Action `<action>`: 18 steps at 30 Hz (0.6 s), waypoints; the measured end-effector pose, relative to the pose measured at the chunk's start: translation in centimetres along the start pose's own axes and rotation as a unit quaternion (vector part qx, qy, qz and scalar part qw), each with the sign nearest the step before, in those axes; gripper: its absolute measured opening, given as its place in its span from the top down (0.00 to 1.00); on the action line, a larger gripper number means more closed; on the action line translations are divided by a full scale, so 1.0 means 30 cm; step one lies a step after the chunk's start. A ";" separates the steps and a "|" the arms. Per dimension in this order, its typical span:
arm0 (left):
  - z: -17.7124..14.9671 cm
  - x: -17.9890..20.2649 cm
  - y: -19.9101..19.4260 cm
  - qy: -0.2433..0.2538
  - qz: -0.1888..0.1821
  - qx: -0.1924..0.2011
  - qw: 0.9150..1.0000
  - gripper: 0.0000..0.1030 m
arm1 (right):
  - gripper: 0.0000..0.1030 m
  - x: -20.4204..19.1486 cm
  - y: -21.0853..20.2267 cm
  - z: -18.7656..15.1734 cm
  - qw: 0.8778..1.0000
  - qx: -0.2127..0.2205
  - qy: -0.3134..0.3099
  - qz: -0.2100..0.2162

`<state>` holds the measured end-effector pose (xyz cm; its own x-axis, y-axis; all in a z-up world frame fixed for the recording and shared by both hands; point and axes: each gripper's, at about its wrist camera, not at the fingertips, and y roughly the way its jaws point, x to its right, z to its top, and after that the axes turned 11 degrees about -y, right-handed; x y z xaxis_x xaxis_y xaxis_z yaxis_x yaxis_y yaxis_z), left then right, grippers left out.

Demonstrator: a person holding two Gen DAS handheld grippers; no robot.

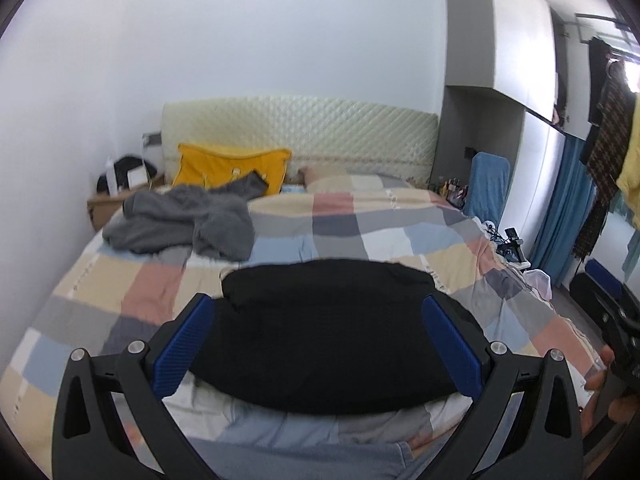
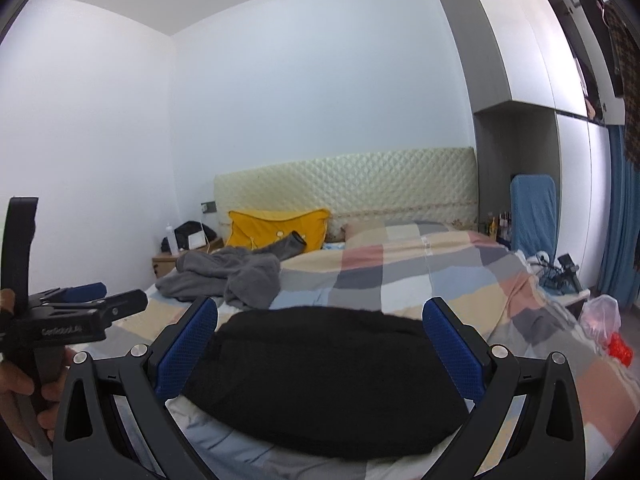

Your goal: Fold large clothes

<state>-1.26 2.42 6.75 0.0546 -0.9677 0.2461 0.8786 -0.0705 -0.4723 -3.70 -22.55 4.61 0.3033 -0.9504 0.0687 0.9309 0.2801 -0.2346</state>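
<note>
A black garment (image 1: pixel 324 332) lies folded in a compact oblong on the checked bedspread (image 1: pixel 360 224), near the bed's foot. It also shows in the right wrist view (image 2: pixel 320 376). My left gripper (image 1: pixel 318 312) is open and empty, held above the garment's near side, its blue pads (image 1: pixel 182 348) wide apart. My right gripper (image 2: pixel 320 316) is open and empty too, hovering over the same garment. The left gripper (image 2: pixel 86 300) shows at the left edge of the right wrist view. A crumpled grey garment (image 1: pixel 180 220) lies at the bed's far left.
A yellow pillow (image 1: pixel 232 168) leans on the quilted headboard (image 1: pixel 300 128). A nightstand (image 2: pixel 176 260) stands at the left of the bed. A wardrobe (image 1: pixel 516 80), blue curtain (image 1: pixel 560 208), hanging clothes (image 1: pixel 608 128) and floor clutter (image 2: pixel 600 316) are on the right.
</note>
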 end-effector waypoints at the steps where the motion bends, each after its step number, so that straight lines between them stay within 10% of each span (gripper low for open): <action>1: -0.009 -0.004 0.004 -0.003 0.006 -0.004 1.000 0.00 | 0.00 -0.004 0.002 -0.013 1.000 -0.004 0.000 0.000; 18: -0.169 -0.017 0.069 -0.016 0.049 -0.061 0.997 0.00 | 0.00 -0.017 0.017 -0.162 0.998 -0.064 -0.009 -0.015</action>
<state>-1.87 1.53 1.35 0.1537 -0.9635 0.2193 0.8046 -0.0068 -0.5938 -4.38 -22.58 -0.25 0.2810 -0.9551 0.0940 0.9061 0.2317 -0.3539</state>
